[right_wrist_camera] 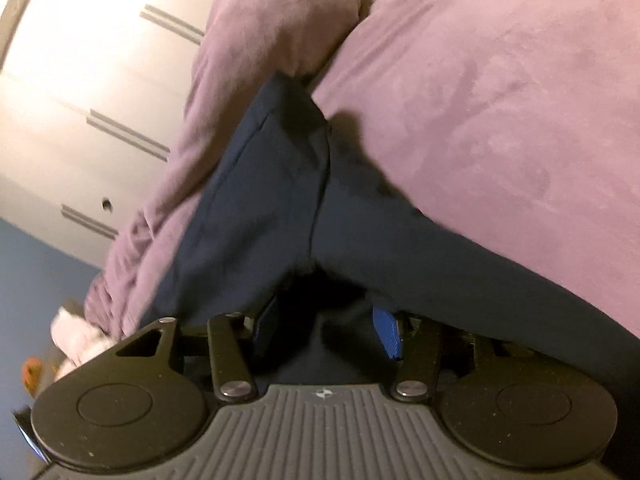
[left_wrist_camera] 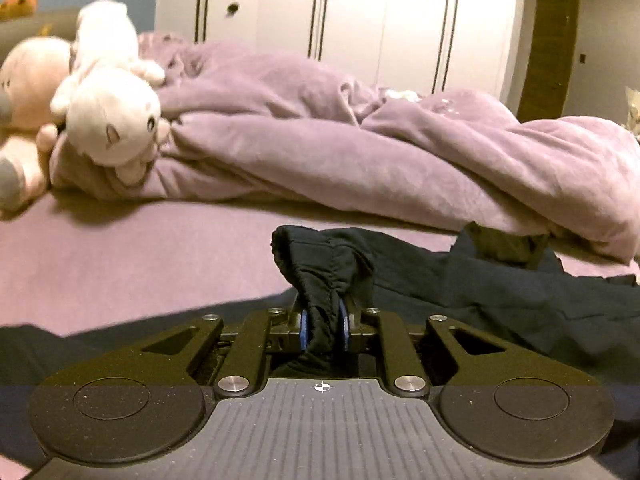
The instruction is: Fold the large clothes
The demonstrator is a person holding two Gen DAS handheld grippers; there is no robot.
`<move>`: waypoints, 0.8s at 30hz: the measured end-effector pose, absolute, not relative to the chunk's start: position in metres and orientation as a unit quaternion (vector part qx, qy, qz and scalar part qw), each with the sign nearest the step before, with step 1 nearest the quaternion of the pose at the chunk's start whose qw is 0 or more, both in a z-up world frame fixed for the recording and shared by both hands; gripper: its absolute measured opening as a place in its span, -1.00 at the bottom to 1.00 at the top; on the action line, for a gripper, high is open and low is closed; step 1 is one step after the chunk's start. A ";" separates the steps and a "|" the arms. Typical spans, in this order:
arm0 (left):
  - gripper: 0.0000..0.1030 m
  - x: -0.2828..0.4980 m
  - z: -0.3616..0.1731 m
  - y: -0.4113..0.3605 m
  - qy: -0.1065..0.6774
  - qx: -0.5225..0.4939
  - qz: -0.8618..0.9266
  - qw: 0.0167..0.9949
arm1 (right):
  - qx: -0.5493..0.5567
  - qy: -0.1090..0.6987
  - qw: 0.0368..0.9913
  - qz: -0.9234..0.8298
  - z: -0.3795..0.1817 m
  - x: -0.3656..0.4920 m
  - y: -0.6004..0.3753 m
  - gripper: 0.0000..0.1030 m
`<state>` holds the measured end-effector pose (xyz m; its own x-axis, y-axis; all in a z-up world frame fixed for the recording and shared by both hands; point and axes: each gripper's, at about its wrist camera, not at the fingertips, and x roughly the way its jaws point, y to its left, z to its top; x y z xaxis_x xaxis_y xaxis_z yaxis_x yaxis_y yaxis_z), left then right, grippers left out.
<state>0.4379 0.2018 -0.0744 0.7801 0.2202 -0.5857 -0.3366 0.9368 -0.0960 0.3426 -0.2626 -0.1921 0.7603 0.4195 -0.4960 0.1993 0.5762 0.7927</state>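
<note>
- Left tool (left_wrist_camera: 323,330) clamped tight on bunched elastic hem of dark garment (left_wrist_camera: 480,284), rest trailing ahead across bed (left_wrist_camera: 120,264).
- Right tool (right_wrist_camera: 326,332) half-spread, navy cloth between pads; grip unclear.
- Risk: slipping out rightward, snagging purple duvet (right_wrist_camera: 500,100) ahead.

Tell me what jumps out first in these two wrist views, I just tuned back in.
The dark navy garment sprawls across the purple bed sheet, and the left gripper has its jaws pinched on a bunched, elastic-edged part of it. Behind it lies a heaped purple blanket, with a white plush toy at its left end. In the right wrist view, navy fabric drapes between the right gripper's half-spread jaws.
</note>
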 end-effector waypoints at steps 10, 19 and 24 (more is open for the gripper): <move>-0.65 0.445 -0.115 0.183 0.337 -0.109 0.105 0.929 | 0.401 0.325 0.856 0.039 -0.188 0.370 -0.256 -0.73; -0.54 0.464 -0.130 0.146 0.345 -0.045 0.116 0.931 | 0.252 0.328 0.911 -0.003 -0.174 0.364 -0.252 -0.61; -0.36 0.460 -0.127 0.161 0.342 -0.072 0.123 0.929 | 0.186 0.282 0.941 0.006 -0.138 0.319 -0.252 -0.27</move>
